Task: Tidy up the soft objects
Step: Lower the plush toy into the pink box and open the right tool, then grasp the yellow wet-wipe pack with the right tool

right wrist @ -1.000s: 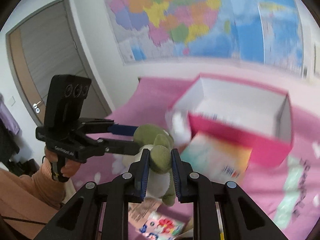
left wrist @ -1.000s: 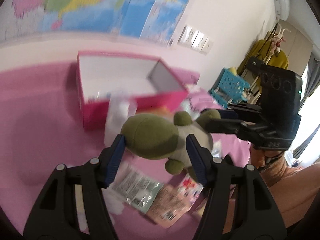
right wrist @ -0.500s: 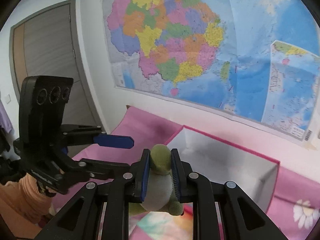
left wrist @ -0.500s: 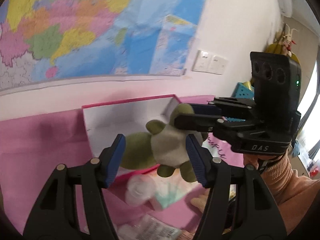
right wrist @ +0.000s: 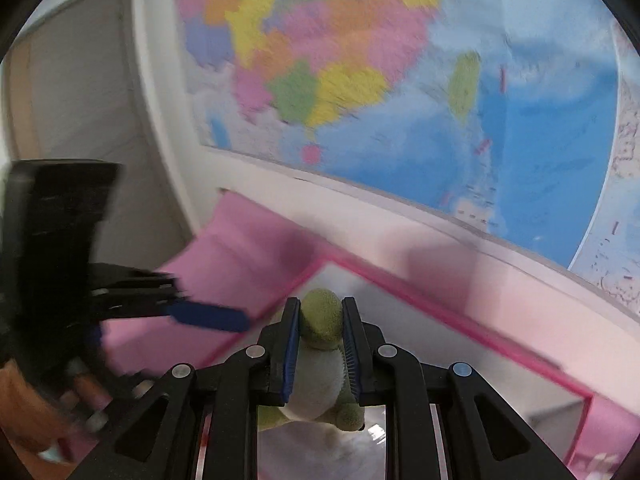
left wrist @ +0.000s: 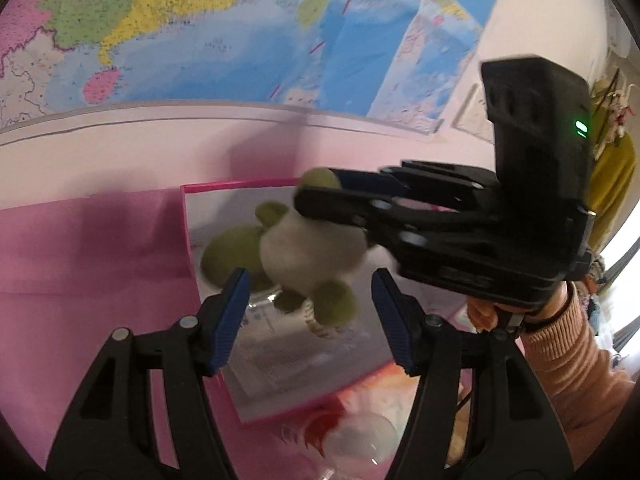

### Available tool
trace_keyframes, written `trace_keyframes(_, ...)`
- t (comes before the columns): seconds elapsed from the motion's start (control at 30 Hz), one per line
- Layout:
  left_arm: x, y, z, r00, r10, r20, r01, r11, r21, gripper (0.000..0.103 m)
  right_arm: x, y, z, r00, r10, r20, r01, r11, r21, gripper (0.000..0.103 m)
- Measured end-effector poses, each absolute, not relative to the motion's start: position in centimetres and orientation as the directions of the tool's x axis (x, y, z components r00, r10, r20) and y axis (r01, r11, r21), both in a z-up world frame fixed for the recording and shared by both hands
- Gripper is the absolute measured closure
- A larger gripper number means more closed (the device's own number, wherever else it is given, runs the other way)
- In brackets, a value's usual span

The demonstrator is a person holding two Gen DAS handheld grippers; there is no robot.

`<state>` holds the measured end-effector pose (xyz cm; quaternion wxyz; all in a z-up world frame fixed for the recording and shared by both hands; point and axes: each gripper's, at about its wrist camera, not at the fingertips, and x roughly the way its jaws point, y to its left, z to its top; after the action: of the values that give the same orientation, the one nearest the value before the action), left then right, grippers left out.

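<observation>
Left claw point(left wrist: 308, 312) spread wide, nothing between its blue pads, low in front of the pink box point(left wrist: 186, 216). Plush turtle point(left wrist: 304, 252) hangs over the box's white inside, green head toward the left, pale belly facing the left cam, long axis roughly horiz. in that view. Right claw point(right wrist: 318, 344) pinches one green limb of the turtle, body dangling below. Box sits on pink table cover point(left wrist: 80, 248); wall map point(right wrist: 400, 80) behind.
</observation>
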<state>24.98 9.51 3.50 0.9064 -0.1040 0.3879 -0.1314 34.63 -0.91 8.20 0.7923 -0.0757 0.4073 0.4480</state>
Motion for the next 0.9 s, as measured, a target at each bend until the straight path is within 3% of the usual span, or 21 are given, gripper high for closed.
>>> trace_keyframes(0.07, 25.8, 9.0, 2.9, 0.659, -0.298, -0.691, 0.144, 0.951, -0.272, 0.039, 35.9, -0.2, 6.7, 0.307, 0.589, -0.748, -0.750, 0.633, 0.191, 0.077)
trace_keyframes(0.1, 26.2, 8.7, 2.5, 0.648, -0.287, -0.706, 0.139, 0.955, -0.260, 0.039, 36.7, 0.2, 5.5, 0.306, 0.538, -0.785, -0.728, 0.664, 0.172, 0.070)
trace_keyframes(0.2, 26.7, 8.0, 1.6, 0.636, -0.276, -0.721, 0.139, 0.960, -0.245, 0.039, 38.1, 0.3, 3.5, 0.267, 0.454, -0.850, -0.666, 0.725, 0.178, 0.069)
trace_keyframes(0.33, 26.3, 7.8, 1.3, 0.637, -0.272, -0.722, 0.140, 0.961, -0.238, 0.039, 38.2, -1.8, 3.4, 0.240, 0.451, -0.860, -0.622, 0.751, 0.221, 0.067)
trace_keyframes(0.47, 26.1, 7.6, 1.6, 0.646, -0.273, -0.713, 0.144, 0.961, -0.237, 0.039, 37.3, -3.8, 3.7, 0.241, 0.420, -0.875, -0.606, 0.769, 0.203, 0.057)
trace_keyframes(0.73, 25.1, 8.4, 2.5, 0.665, -0.286, -0.690, 0.129, 0.954, -0.271, 0.039, 37.4, -2.9, 0.7, 0.085, 0.403, -0.911, -0.592, 0.756, 0.279, 0.054)
trace_keyframes(0.8, 24.1, 8.7, 2.9, 0.680, -0.283, -0.677, 0.124, 0.954, -0.274, 0.039, 37.6, -1.8, -0.1, 0.081, 0.386, -0.919, -0.583, 0.766, 0.271, 0.044)
trace_keyframes(0.9, 21.9, 9.0, 3.9, 0.705, -0.296, -0.645, 0.130, 0.947, -0.292, 0.039, 37.4, -1.5, 0.5, 0.068, 0.438, -0.896, -0.587, 0.744, 0.319, 0.045)
